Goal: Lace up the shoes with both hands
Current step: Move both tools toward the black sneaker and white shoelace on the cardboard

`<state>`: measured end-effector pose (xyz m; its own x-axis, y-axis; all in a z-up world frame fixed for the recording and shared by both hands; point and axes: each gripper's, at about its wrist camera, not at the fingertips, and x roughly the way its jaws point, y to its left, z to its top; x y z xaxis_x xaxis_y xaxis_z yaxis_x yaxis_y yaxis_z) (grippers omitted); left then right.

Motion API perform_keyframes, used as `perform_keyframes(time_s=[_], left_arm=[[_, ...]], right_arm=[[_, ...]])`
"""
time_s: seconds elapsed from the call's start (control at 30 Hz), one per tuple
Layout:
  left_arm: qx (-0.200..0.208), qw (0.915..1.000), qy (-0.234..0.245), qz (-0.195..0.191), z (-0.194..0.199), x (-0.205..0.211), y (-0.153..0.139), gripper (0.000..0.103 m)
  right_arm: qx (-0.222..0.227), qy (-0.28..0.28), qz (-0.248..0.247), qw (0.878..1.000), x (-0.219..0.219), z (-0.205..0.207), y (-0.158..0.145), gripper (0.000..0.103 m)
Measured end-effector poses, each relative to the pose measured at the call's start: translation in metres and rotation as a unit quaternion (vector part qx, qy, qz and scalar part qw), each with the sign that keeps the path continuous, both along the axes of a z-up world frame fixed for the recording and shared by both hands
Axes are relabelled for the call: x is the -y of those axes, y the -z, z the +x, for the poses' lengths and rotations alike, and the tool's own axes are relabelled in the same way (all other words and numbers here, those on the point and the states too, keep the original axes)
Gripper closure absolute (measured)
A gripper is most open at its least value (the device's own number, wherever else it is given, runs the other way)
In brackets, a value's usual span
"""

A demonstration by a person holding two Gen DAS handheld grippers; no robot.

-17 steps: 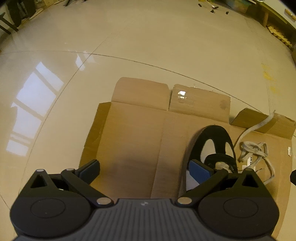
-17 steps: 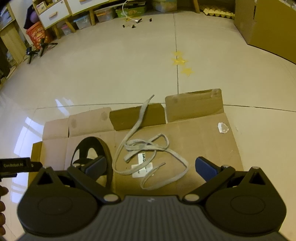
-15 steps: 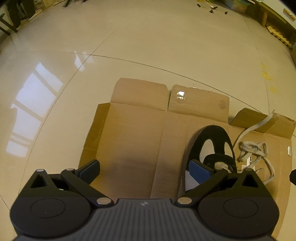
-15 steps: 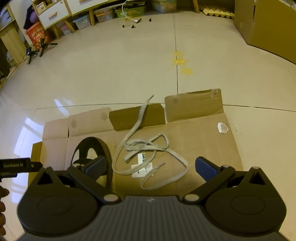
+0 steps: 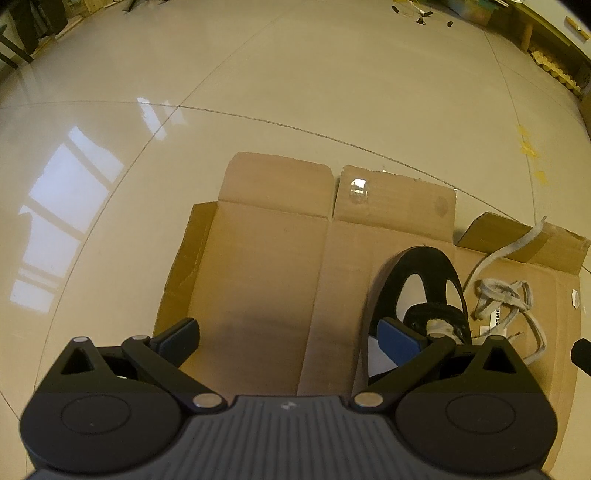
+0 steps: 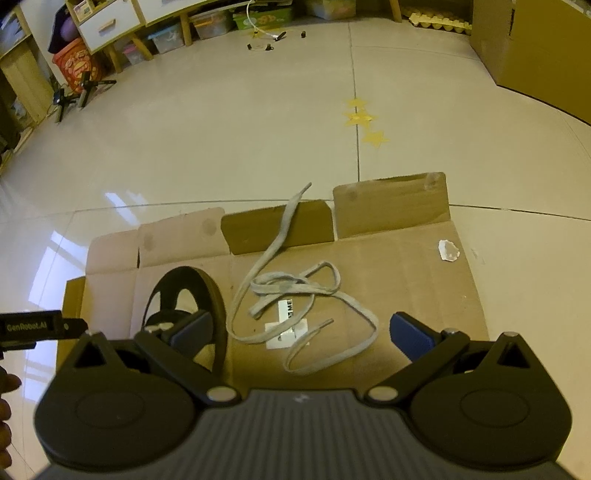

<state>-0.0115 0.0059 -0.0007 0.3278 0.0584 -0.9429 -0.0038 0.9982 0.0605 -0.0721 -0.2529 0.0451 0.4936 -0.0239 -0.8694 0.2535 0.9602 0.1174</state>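
Note:
A black and white shoe (image 5: 421,284) lies on flattened cardboard (image 5: 258,266), toe pointing away. It also shows in the right wrist view as a dark shoe (image 6: 207,291) at the left. A loose grey lace (image 6: 295,291) sprawls in loops on the cardboard right of the shoe; in the left wrist view the lace (image 5: 506,295) is at the right edge. My left gripper (image 5: 288,336) hangs open above bare cardboard, its right finger over the shoe's heel end. My right gripper (image 6: 303,328) is open above the lace, nothing between its fingers.
Glossy tiled floor (image 6: 221,140) surrounds the cardboard (image 6: 406,280). Raised cardboard flaps (image 6: 391,206) stand at its far edge. A white label (image 6: 286,325) lies under the lace. Shelves and bins (image 6: 110,22) line the far wall; a large box (image 6: 535,51) stands far right. A hand (image 6: 5,406) shows at left.

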Motion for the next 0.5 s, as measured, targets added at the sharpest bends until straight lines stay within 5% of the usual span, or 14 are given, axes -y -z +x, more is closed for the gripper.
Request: perform_keyframes(time_s=[0.5], left_arm=[[-0.008,0.9997,0.011,-0.018,-0.0004,-0.0062,-0.0004,0.001]], right_arm=[[-0.002,-0.013,-0.002,1.0,-0.001,0.0048,-0.0024,0.0]])
